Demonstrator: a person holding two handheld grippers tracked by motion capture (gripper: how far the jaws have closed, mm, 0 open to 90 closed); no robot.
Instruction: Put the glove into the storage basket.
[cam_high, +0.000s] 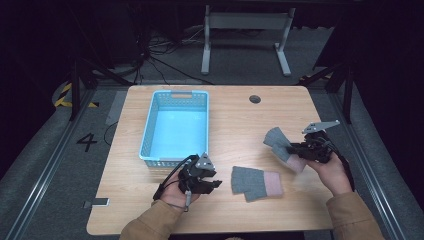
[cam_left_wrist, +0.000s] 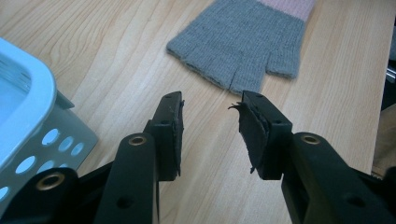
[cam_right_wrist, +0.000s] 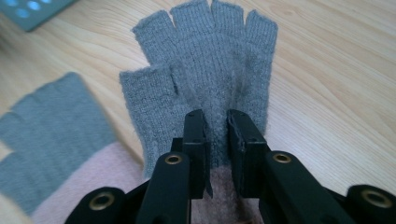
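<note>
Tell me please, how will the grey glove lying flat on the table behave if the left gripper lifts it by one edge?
The flat glove is thin knit, so it will probably droop and fold, not stay stiff. It looks light. The other glove, pinched in the right gripper, already bunches between the jaws. The open left gripper may catch only one layer.

Two grey fingerless knit gloves with pink cuffs: one glove (cam_high: 256, 183) lies flat near the counter's (cam_high: 235, 120) near edge, the other glove (cam_right_wrist: 210, 79) is pinched at right, lifted.
</note>
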